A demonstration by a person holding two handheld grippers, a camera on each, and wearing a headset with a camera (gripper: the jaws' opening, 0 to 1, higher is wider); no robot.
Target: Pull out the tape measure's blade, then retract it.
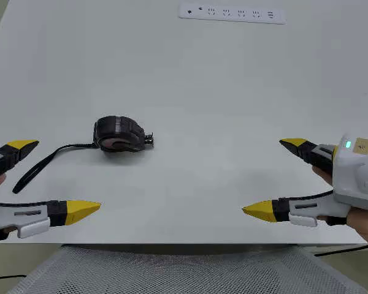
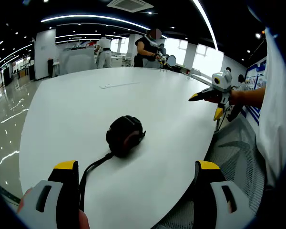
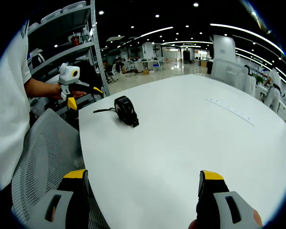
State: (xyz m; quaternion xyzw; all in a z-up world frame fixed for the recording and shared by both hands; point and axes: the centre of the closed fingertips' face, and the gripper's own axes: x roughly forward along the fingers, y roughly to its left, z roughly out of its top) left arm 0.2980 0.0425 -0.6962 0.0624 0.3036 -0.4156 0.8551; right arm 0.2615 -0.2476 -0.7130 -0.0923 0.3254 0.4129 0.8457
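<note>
Head view: tape measure (image 1: 119, 135) on table (image 1: 233, 92), blade tip (image 1: 150, 140) pointing right, near my wide-open left gripper (image 1: 66, 174), well apart from my wide-open right gripper (image 1: 263, 176); left gripper view: dead ahead; right gripper view: far off, leftward.

Bright even overhead ceiling light; soft faint shadows; sharp focus; fisheye bending at edges.

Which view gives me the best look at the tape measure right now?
The left gripper view: the tape measure is closest and largest there, near the centre. The head view shows it smaller, from above; the right gripper view shows it farther off and smaller still.
</note>
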